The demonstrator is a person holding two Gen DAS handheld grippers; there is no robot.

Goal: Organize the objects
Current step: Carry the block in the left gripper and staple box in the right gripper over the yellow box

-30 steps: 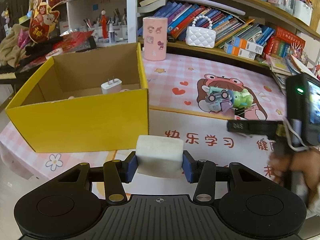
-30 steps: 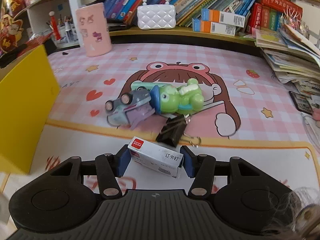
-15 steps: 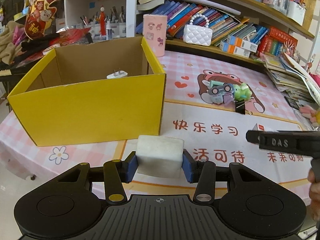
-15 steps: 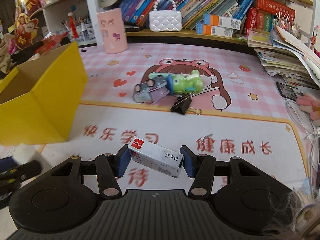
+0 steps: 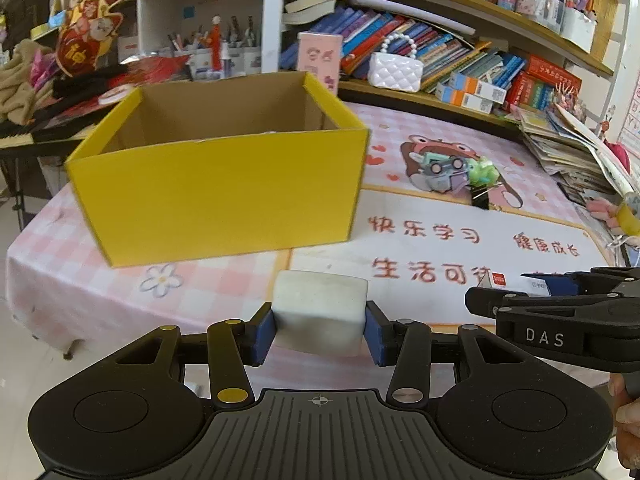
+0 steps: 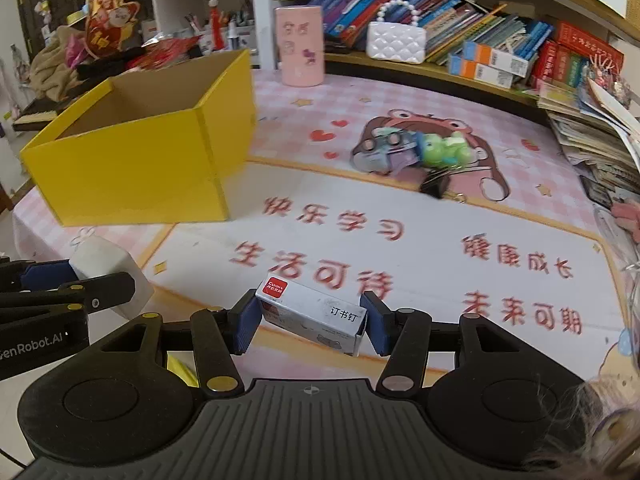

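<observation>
Left wrist view has the left gripper [image 5: 319, 326] with its blue fingers [image 5: 264, 336] clamped on a chunky white block [image 5: 320, 312], held up off the table [image 5: 440, 248] just in front of the near edge. Right wrist view shows pretty much the same deal: the right gripper [image 6: 311, 322] has its fingers [image 6: 378, 330] squeezed onto both ends of a small staple box [image 6: 312, 316], grey with a red label, sitting a bit tilted in the grip. Both grippers are side by side, each one poking into the other's camera. Past them is the open yellow cardboard box [image 5: 224, 196] on the left part of the table, and I can't really make out what's inside. Further right, on the cartoon mat, there's a little pile: a grey toy car [image 6: 380, 152], a green frog toy [image 6: 444, 152] touching it, and a black binder clip [image 6: 434, 186] just in front. A pink cup [image 6: 300, 46] stands at the back by the bookshelf [image 6: 460, 40].
</observation>
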